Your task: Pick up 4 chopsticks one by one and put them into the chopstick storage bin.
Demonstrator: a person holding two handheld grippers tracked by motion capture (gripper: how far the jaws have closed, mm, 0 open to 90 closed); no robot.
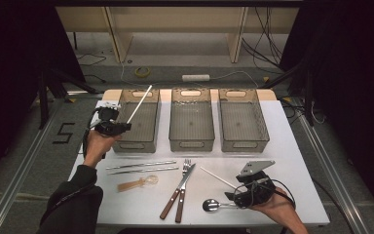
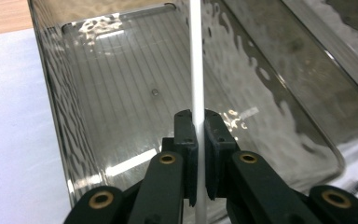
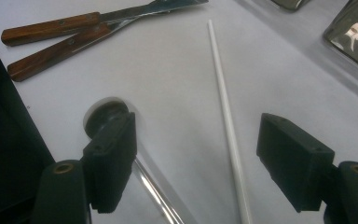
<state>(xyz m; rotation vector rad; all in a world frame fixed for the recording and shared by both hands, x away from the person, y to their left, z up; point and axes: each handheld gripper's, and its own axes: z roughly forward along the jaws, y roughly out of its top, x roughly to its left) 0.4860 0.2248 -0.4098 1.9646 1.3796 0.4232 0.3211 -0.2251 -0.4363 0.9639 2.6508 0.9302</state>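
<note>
High view: left tool clenched on a white stick, which slants up over the left bin, leftmost of three on the bench. Right tool released, jaws wide, straddling a second white stick lying well right of that bin.

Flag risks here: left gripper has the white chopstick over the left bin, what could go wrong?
1. The left gripper pinches the white chopstick near one end, so it may pivot or slip.
2. Its far tip reaches past the left bin's back rim; released so, it could land outside.
3. The right gripper is open over the second chopstick, close to the spoon.
</note>
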